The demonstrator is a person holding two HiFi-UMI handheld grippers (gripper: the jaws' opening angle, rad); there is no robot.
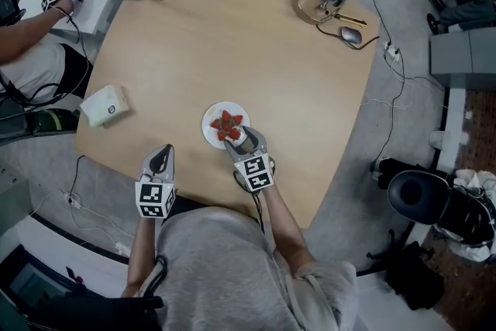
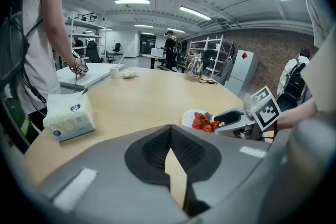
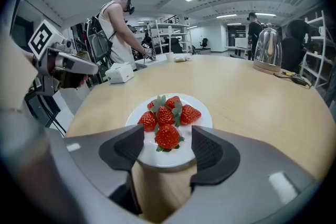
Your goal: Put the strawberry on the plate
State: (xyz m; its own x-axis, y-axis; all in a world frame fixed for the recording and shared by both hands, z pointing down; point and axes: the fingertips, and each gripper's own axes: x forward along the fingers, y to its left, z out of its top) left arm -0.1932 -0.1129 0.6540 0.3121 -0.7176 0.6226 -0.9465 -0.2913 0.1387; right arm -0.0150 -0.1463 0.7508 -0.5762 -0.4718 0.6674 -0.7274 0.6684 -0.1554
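On small round white plate (image 3: pixel 173 159), near table (image 1: pixel 232 35) edge: red strawberry (image 3: pixel 167 137) rests beside other strawberries (image 3: pixel 190 114); placement looks done. Right claw (image 3: pixel 167 139) spread wide, flanking berry, no contact. Left claw (image 2: pixel 170 139) pinched together, empty, idle aside.

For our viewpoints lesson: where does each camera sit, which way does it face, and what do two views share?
Head view: on the person's head, steeply down at the table; shows torso, forearms, left gripper, right gripper.
Left gripper view: on the left gripper, along its shut jaws, across the table.
Right gripper view: on the right gripper, along its open jaws, at the plate.
Shared: all show the plate's strawberries.
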